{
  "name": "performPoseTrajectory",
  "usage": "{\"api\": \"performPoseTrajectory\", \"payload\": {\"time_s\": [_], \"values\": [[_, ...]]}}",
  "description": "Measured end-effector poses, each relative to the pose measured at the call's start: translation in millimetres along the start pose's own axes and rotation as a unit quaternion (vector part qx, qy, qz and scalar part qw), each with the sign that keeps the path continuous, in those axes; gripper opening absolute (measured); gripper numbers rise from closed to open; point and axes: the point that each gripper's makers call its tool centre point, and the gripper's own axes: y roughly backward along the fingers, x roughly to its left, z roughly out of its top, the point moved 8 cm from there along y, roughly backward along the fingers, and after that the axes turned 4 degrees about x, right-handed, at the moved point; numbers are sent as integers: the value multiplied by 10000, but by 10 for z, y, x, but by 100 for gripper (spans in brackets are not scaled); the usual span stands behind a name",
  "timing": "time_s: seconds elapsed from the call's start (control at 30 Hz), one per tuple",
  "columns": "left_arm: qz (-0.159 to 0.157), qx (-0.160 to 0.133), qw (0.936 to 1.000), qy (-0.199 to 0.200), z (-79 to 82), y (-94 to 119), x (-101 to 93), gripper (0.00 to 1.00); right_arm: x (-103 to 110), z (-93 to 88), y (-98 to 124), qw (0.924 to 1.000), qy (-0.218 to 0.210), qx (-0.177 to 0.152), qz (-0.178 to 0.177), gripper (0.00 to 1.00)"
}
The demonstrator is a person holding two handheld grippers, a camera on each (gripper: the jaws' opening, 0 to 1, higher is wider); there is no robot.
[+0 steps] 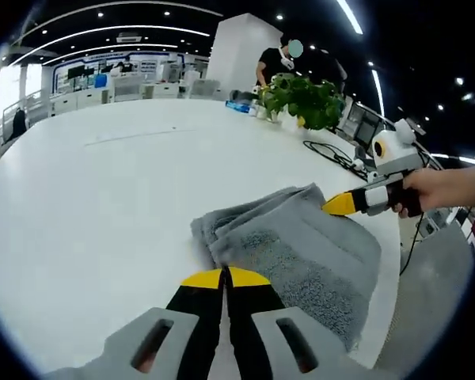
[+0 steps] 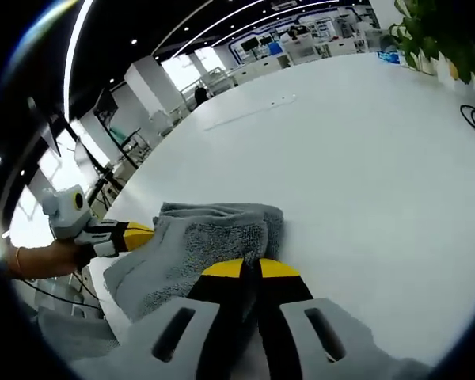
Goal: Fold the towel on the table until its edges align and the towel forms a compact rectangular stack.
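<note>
Just ahead of my left gripper (image 1: 224,277), the grey towel (image 1: 301,249) lies on the white table (image 1: 103,206), already doubled over into a thick, roughly rectangular bundle. The yellow tips of this gripper are pressed together at the towel's near edge; whether any cloth is pinched between them I cannot tell, since the tips meet right at the hem. My right gripper (image 1: 342,204) comes in from the right of this view, its yellow tips closed and touching the towel's far edge, held by a hand (image 1: 439,188).

By my judgement the task is well along: several layers are stacked, but the near corner bulges in loose rolls and the edges do not line up cleanly, so at least a tidying or one more fold is left.

From the right gripper view, my own right gripper (image 2: 252,267) sits with tips shut at the towel (image 2: 198,237), and here I see the rumpled folded end beyond the tips, which the left gripper view shows less plainly. The left gripper (image 2: 142,233) enters from the left, touching the towel's side. The left gripper view alone gives me the potted plant (image 1: 305,99) and cables (image 1: 332,152) well beyond the towel.
</note>
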Motion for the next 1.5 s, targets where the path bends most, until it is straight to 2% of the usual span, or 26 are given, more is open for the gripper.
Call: {"api": "performPoseTrajectory", "payload": {"time_s": [0.13, 0.27, 0.53, 0.63, 0.73, 0.83, 0.87, 0.9, 0.93, 1.0, 1.1, 1.17, 1.27, 1.5], "values": [[-6, 2, 9998, -179, 78, -103, 74, 1, -51, 80, -72, 10000, 10, -63, -18, 3], [-5, 41, 9991, -426, 176, -206, 146, 1, -76, 204, -162, 9995, 168, -98, -232, 3], [107, 99, 9982, -576, 382, -384, 292, 0, -173, 415, -313, 9990, -10, -282, -338, 3], [150, 139, 9976, -656, 414, -404, 299, 0, -185, 454, -335, 9989, 84, -274, -377, 3], [203, 140, 9984, -504, 400, -392, 304, 1, -179, 479, -302, 9985, -68, -336, -419, 4], [254, 135, 9982, -521, 412, -381, 288, 1, -140, 484, -277, 9982, -16, -375, -460, 4], [254, 77, 9993, -267, 419, -379, 286, 1, -140, 493, -269, 9982, -18, -397, -454, 4], [259, -16, 9996, 79, 443, -368, 306, 2, -142, 510, -252, 9980, -40, -455, -429, 4], [286, -60, 9993, 219, 465, -350, 318, 3, -136, 531, -240, 9978, -37, -548, -361, 5], [339, -244, 9990, 187, 542, -285, 337, 7, -121, 575, -201, 9972, -9, -708, -222, 5], [208, -530, 9983, 80, 666, -163, 285, 18, -64, 622, -132, 9959, 49, -907, -46, 7], [181, -635, 9978, -67, 705, -93, 268, 18, -14, 646, -71, 9947, 161, -1018, -4, 8], [186, -755, 9968, -160, 727, 43, 245, 22, 59, 680, 31, 9928, 377, -1139, 10, 11], [185, -944, 9949, -306, 712, 389, 176, 33, 183, 697, 246, 9883, 952, -1192, 18, 21]]}}
